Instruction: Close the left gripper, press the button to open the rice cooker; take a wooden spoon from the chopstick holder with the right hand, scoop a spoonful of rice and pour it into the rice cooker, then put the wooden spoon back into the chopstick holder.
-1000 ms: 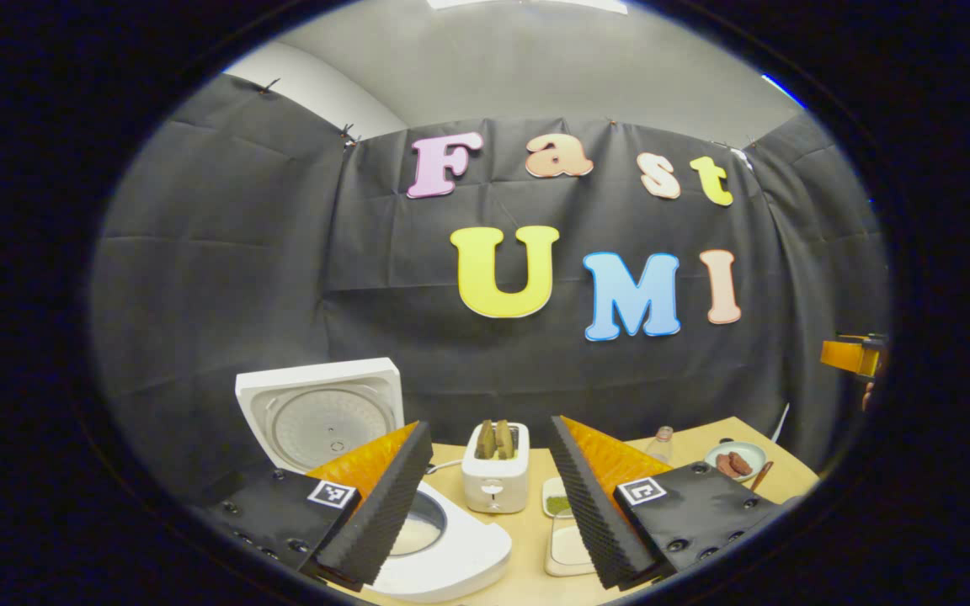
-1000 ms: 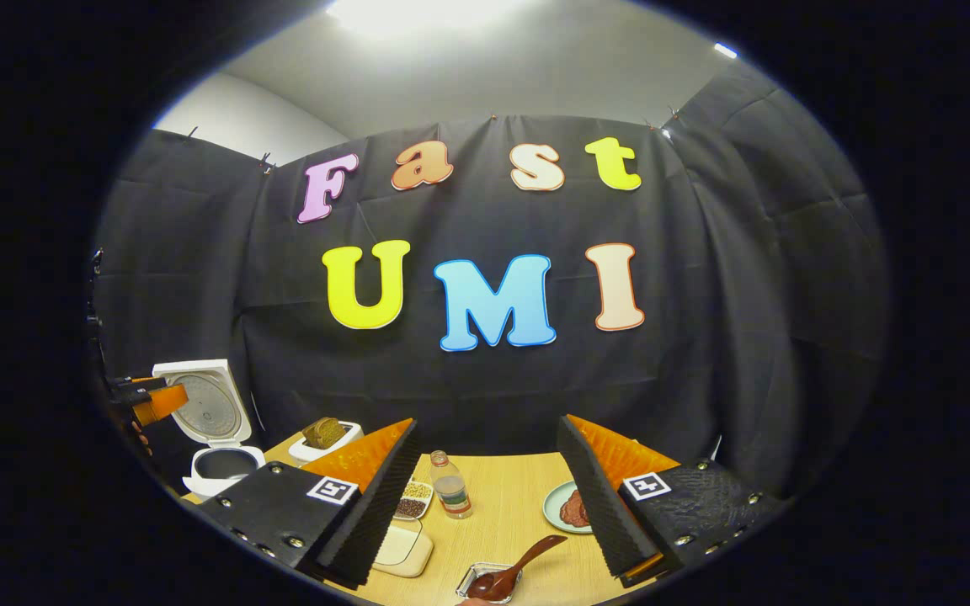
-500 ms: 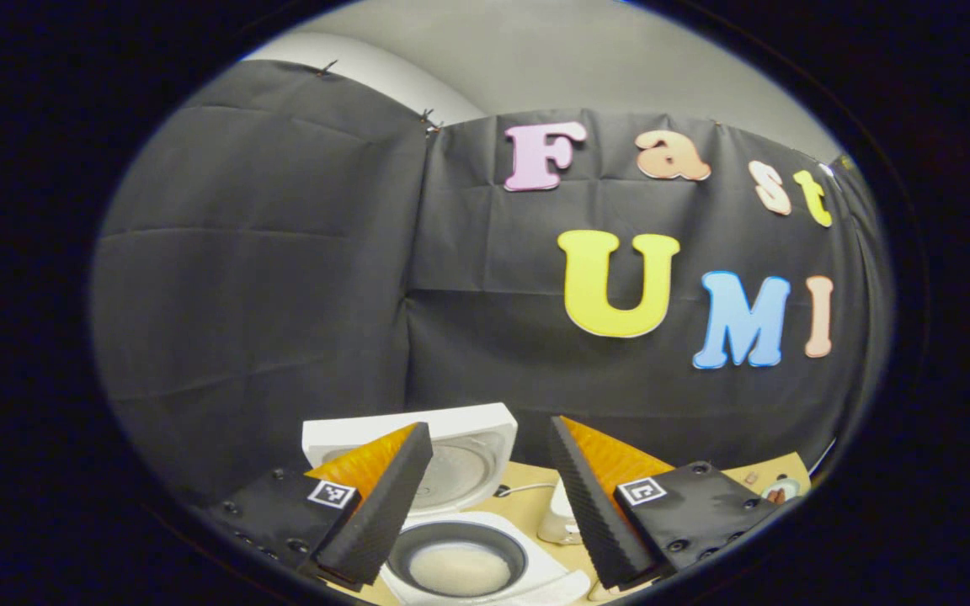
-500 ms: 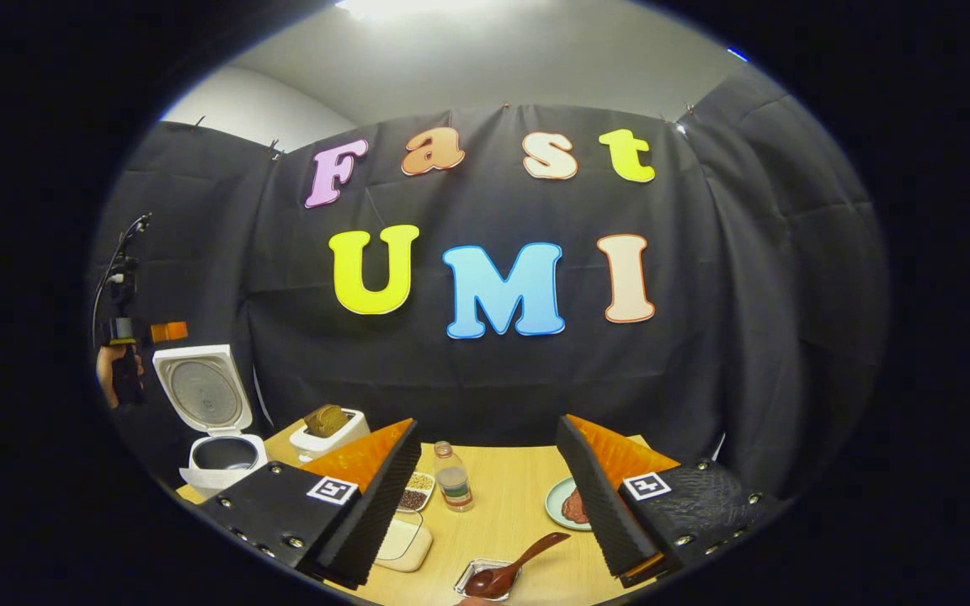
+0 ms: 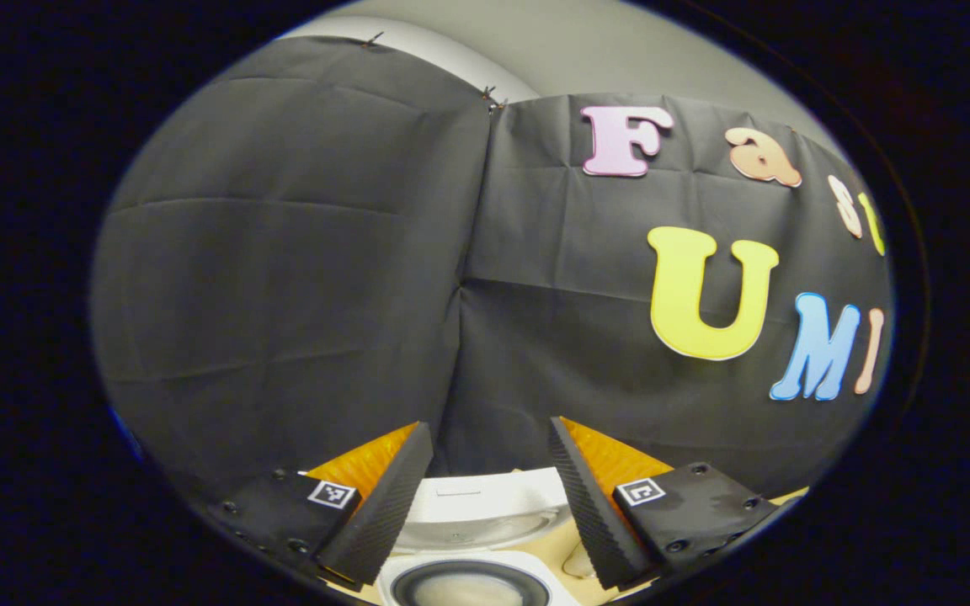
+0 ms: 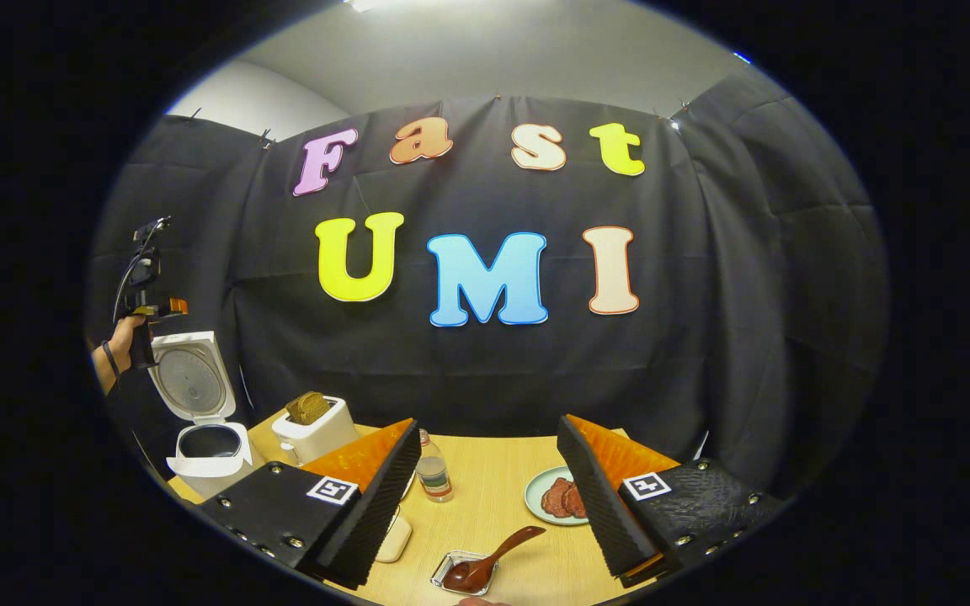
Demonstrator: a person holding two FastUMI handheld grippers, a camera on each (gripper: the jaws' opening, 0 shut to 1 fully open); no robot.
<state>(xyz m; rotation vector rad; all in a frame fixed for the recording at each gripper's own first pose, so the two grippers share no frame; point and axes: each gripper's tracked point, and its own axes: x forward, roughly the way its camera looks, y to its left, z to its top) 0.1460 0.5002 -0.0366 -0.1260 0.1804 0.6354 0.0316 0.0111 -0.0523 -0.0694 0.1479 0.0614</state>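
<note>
Left gripper view: left gripper (image 5: 485, 497), ribbed wedge fingers spread, empty. Rice cooker (image 5: 472, 581) at 6 o'clock, white, glossy, lid raised, round dark pot inside.

Right gripper view: right gripper (image 6: 485, 505) spread, empty. Wooden spoon (image 6: 489, 562) at 6 o'clock, bowl in small metal tray (image 6: 451, 572). Rice cooker (image 6: 199, 421) at 8 o'clock, lid up. Toaster (image 6: 312, 429), bottle (image 6: 432, 471), plate (image 6: 556, 498) on pale wood table (image 6: 502, 471).
</note>
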